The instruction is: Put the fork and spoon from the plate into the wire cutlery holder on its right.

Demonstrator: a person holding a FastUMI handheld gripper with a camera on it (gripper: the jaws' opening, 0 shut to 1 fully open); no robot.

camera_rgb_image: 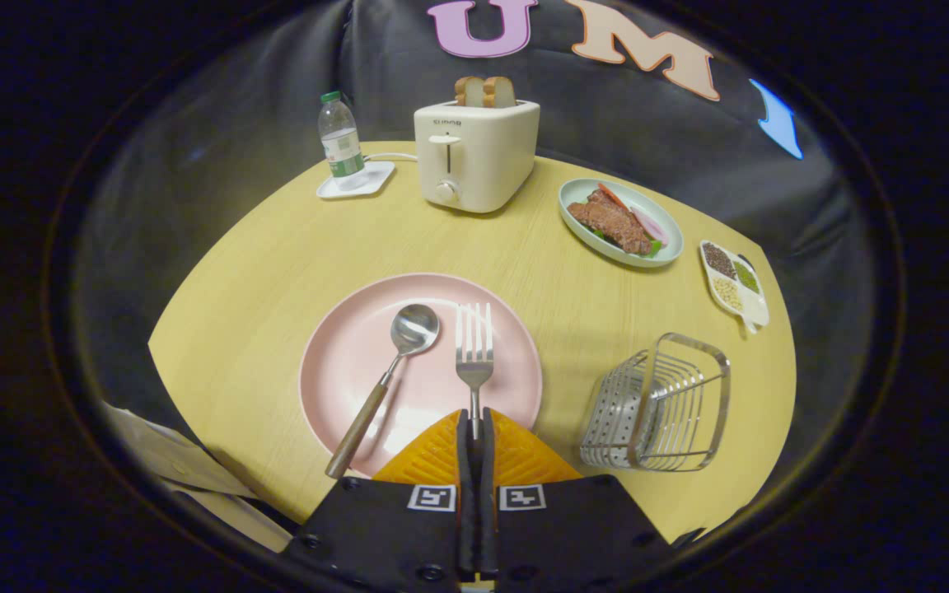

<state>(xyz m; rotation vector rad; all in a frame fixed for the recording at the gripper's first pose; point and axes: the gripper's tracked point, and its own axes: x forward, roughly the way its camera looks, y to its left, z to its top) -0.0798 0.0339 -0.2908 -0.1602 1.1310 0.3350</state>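
A pink plate [359, 354] lies on the yellow table just ahead of my fingers. On it a spoon [388, 379] with a wooden handle lies on the left, slanting toward the plate's near rim. A metal fork [474, 354] lies to the spoon's right, tines pointing away. My gripper [474, 424] is shut on the fork's handle, which runs in between the two fingers. The wire cutlery holder [664, 408] stands to the right of the plate, with nothing inside that I can see.
A cream toaster [474, 152] with two bread slices stands at the table's far side. Left of it, a water bottle [340, 144] sits on a white coaster. Far right are a plate of food [619, 222] and a small divided dish [734, 284].
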